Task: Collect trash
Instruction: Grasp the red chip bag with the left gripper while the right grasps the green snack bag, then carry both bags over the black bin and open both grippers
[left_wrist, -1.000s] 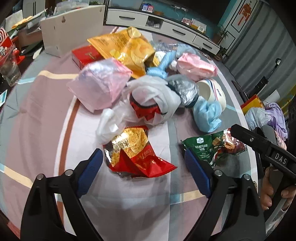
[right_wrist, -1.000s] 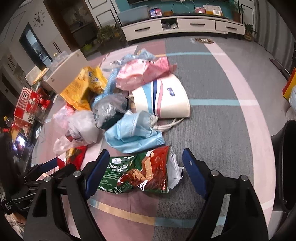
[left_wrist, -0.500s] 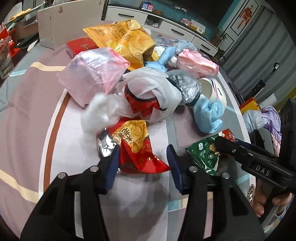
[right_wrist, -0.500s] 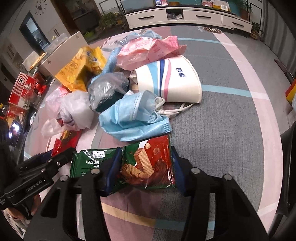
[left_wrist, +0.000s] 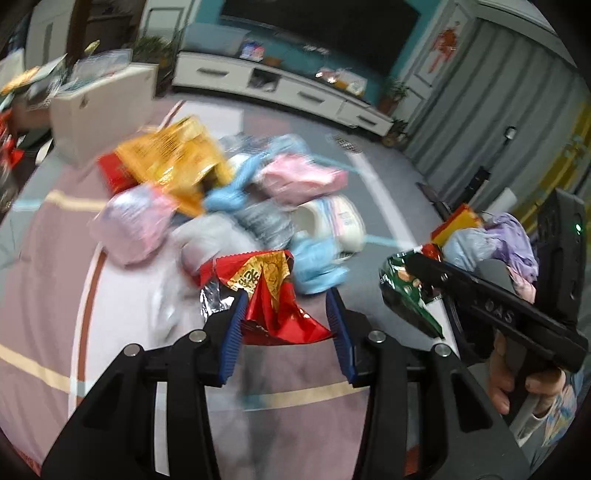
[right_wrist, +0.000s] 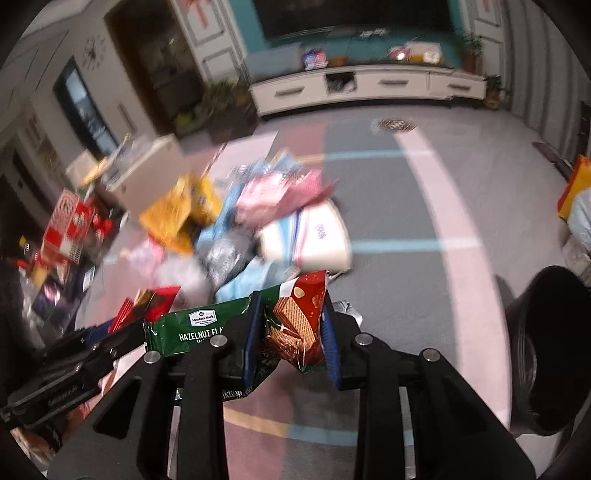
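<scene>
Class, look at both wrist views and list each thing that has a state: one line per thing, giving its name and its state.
Left claw: shut on the red snack bag.
Red snack bag: crumpled, gripped, torn open.
Right claw: shut on the hazelnut wafer bag.
Hazelnut wafer bag: crumpled, gripped, lifted.
Paper cup: lying on its side.
Yellow chip bag: crumpled on the pile.
Black bin: open.

A white TV cabinet (right_wrist: 369, 86) lines the wall behind a striped rug (right_wrist: 461, 236).

Both wrappers — red snack wrapper (left_wrist: 273, 295), hazelnut wafer wrapper (right_wrist: 295, 325) — now pinched, lifted.
</scene>
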